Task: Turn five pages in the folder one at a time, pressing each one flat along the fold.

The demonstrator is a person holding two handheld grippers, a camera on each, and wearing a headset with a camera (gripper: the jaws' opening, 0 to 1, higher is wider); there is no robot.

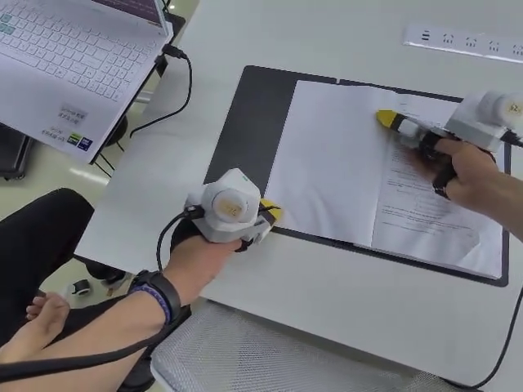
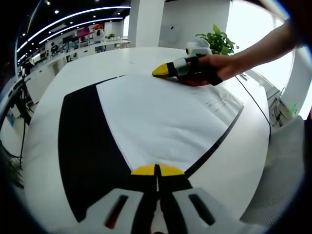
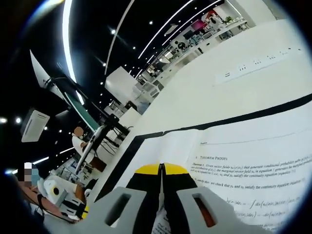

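The left gripper (image 1: 271, 214) sits low, jaws closed; the right gripper (image 1: 386, 119), jaws together, is extended forward.

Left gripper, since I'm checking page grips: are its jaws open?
No: the left gripper shows yellow tips meeting, no gap, at the near edge of the page.

Printed page (image 3: 253, 165), right gripper view: heading "Theorem Proofs". Beneath it, line starting "Theorem 1. Given vector fields"; lower down, words "satisfy the continuity equation". Rest of print too small or warped to read. Same page, head view: text lines blurred, unreadable. Laptop (image 1: 73, 57): palm-rest stickers (image 1: 72, 114) carry logos too small to read; key legends likewise.
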